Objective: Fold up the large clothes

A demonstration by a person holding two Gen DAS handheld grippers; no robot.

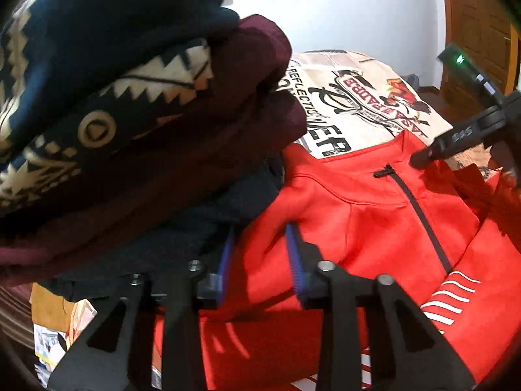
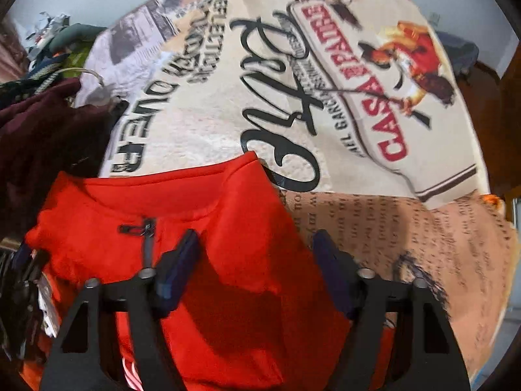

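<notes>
A red zip-neck jacket [image 1: 374,221] with a black zipper and white stripes lies flat, collar away from me, on a printed cloth [image 1: 358,97]. My left gripper [image 1: 260,228] points down at the jacket's left shoulder edge. Its blue pads [image 1: 294,260] stand a little apart with red fabric between them, and I see no squeeze on it. My right gripper [image 2: 257,236] is open wide over the jacket [image 2: 202,228], just right of the zipper and near the collar's right side. In the left wrist view the right gripper [image 1: 465,163] comes in from the upper right above the collar.
A tall stack of folded clothes crowds the left: a navy patterned sweater [image 1: 97,65] on a maroon garment [image 1: 228,114] on dark ones. The printed cloth [image 2: 293,97] stretches away beyond the collar. A wooden door [image 1: 478,26] and a white wall stand behind.
</notes>
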